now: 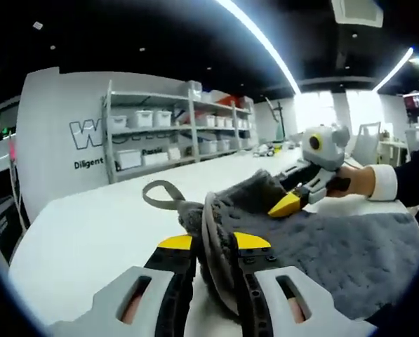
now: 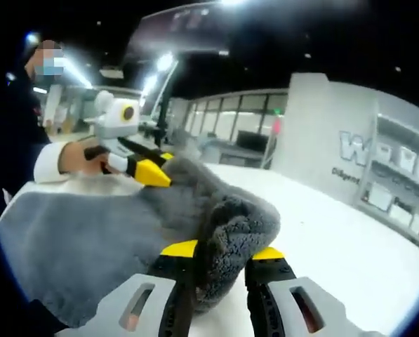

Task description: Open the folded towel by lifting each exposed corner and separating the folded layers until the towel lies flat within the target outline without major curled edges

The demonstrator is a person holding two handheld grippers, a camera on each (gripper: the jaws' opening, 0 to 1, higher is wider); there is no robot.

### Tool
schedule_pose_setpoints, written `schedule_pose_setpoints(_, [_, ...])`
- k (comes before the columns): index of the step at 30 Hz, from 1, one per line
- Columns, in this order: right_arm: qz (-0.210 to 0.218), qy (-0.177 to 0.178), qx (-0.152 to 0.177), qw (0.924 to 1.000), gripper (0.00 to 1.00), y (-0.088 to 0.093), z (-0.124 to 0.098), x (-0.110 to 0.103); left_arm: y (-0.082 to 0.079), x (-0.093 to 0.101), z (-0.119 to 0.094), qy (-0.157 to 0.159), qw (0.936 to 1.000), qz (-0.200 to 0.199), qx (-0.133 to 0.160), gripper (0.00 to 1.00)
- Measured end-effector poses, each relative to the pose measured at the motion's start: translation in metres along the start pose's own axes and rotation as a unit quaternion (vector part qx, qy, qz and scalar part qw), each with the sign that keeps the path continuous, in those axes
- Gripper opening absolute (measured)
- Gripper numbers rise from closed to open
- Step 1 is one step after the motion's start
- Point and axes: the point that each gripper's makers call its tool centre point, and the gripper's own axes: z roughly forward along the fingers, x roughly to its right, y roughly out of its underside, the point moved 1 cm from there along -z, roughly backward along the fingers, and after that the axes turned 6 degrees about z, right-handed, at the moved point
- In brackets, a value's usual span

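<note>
- Towel: grey, thick pile, lying on the white table; its near edge is raised and bunched while the rest lies spread toward the person. We see no target outline on the table.
- Hanging loop: grey tape loop at the towel's raised corner, standing clear of the table.
- Left gripper: yellow-tipped jaws closed on the towel's bound edge near the loop corner, cloth pinched between them.
- Right gripper: jaws closed on a thick rolled fold of the towel, which bulges above the tips.
- Step in hand, as we judge it: both corners of one folded layer are gripped and lifted, ready to be peeled open.
- Next move, as we judge it: we carry both grips together outward and away from the spread part, keeping the edge taut, then lower it flat so no curl remains.
- Shelves: storage bins, far behind, well apart from the work.
</note>
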Motion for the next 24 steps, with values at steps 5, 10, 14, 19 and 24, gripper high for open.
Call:
schedule_pose_setpoints(5, [-0.009,0.011,0.001,0.9999,0.28,-0.001,-0.001,0.005,0.003,0.000,0.000,-0.005,1.0000,-0.003,-0.008,0.18])
schedule_pose_setpoints(10, [0.000,0.011,0.008,0.9999,0.31,-0.002,-0.005,0.009,0.006,-0.001,0.000,-0.011,0.9998,0.001,-0.015,0.18])
schedule_pose_setpoints(14, [0.010,0.014,0.014,0.9998,0.34,-0.003,-0.008,0.013,0.006,-0.001,-0.001,-0.011,0.9998,0.002,-0.014,0.19])
schedule_pose_setpoints(19, [0.014,0.026,0.019,0.9994,0.35,-0.004,-0.012,0.018,0.009,-0.003,-0.001,-0.017,0.9996,0.007,-0.021,0.22])
schedule_pose_setpoints(24, [0.006,0.025,0.028,0.9993,0.17,-0.007,-0.014,0.015,0.009,-0.005,-0.002,-0.021,0.9995,0.008,-0.020,0.24])
